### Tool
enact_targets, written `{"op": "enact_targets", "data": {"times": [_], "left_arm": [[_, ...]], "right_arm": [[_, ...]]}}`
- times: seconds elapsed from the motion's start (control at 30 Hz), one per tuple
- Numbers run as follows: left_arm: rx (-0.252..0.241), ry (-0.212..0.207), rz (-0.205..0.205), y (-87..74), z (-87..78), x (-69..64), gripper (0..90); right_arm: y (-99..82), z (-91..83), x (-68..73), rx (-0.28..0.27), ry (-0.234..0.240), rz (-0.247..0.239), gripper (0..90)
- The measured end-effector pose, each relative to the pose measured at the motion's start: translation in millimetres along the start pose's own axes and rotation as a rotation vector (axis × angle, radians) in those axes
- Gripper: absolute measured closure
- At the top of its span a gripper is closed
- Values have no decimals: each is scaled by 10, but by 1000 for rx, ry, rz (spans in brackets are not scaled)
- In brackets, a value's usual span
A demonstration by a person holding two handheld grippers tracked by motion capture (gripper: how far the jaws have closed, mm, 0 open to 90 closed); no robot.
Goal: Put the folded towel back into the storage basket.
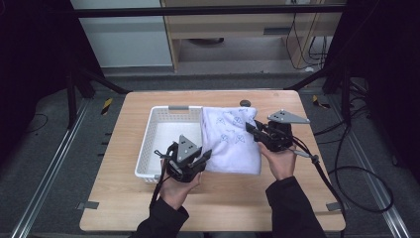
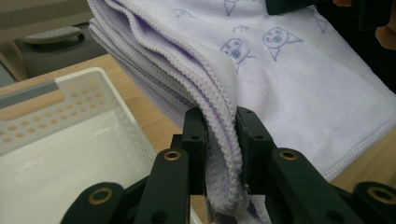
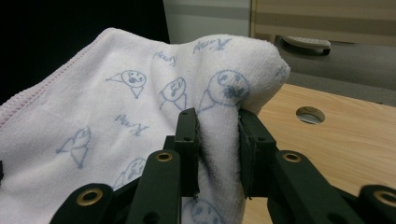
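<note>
A folded pale lilac towel (image 1: 231,140) with small blue drawings hangs lifted between my two grippers, just right of a white perforated basket (image 1: 148,144). My left gripper (image 1: 204,157) is shut on the towel's near left edge; in the left gripper view the layered hem (image 2: 219,135) is pinched between the jaws. My right gripper (image 1: 250,128) is shut on the towel's right side; in the right gripper view a fold of the towel (image 3: 218,135) is squeezed between its jaws.
The basket's inside (image 2: 56,172) is white and bare. The wooden table (image 1: 124,198) has a round hole (image 3: 310,114) near its far edge. A cable (image 1: 346,173) trails off the right side. Dark frame legs and a cabinet stand beyond the table.
</note>
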State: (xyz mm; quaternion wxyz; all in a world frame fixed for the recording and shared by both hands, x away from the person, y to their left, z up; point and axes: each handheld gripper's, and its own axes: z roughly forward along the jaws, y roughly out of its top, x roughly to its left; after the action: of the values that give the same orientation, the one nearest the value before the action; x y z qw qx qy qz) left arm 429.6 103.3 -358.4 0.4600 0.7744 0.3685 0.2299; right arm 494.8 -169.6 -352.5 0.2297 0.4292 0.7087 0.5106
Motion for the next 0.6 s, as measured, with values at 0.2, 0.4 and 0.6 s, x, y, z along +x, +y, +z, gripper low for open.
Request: {"op": "enact_targets", "data": {"times": [0.2, 0.4, 0.6], "left_arm": [[-10, 11, -13, 7, -83, 116, 743], [-16, 24, -29, -22, -146, 237, 744], [-22, 33, -48, -51, -226, 387, 744]], "right_arm": [[71, 72, 87, -7, 8, -9, 721], [137, 184, 200, -1, 12, -24, 721], [217, 304, 320, 5, 23, -39, 722]]}}
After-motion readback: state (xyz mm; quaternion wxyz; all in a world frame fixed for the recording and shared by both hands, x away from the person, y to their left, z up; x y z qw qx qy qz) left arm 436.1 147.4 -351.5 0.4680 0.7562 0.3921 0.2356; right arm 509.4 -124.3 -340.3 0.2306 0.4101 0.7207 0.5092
